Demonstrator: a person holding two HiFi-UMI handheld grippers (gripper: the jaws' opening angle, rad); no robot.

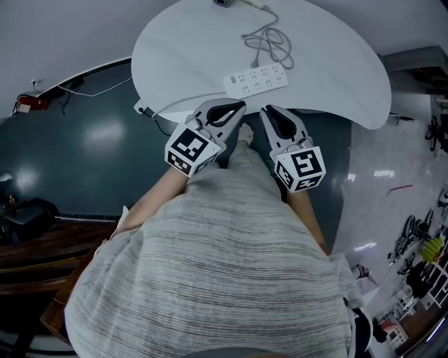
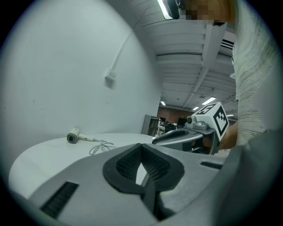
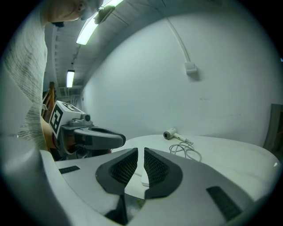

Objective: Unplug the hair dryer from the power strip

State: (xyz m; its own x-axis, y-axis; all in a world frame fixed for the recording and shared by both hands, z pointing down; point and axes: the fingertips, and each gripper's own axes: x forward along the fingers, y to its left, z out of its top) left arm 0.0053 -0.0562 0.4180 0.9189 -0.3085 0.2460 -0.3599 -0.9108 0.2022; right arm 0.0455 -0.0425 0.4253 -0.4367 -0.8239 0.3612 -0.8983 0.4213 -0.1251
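Note:
A white power strip [image 1: 256, 79] lies near the front edge of the round white table [image 1: 336, 63]. The grey cord [image 1: 268, 43] coils behind the strip and runs down to it. At the table's far edge lies the white hair dryer [image 1: 224, 2], also in the left gripper view [image 2: 73, 136] and the right gripper view [image 3: 170, 134]. Both grippers hover side by side just short of the table's front edge, pointing at the strip. My left gripper [image 1: 238, 106] [image 2: 141, 147] is shut and empty. My right gripper [image 1: 267, 110] [image 3: 140, 151] is shut to a thin slit, holding nothing.
A dark teal floor [image 1: 91, 147] lies under and left of the table, with dark wooden furniture [image 1: 42, 245] at lower left. A glossy floor with small clutter [image 1: 420, 259] is at right. A white wall with a conduit box [image 3: 190, 68] rises behind the table.

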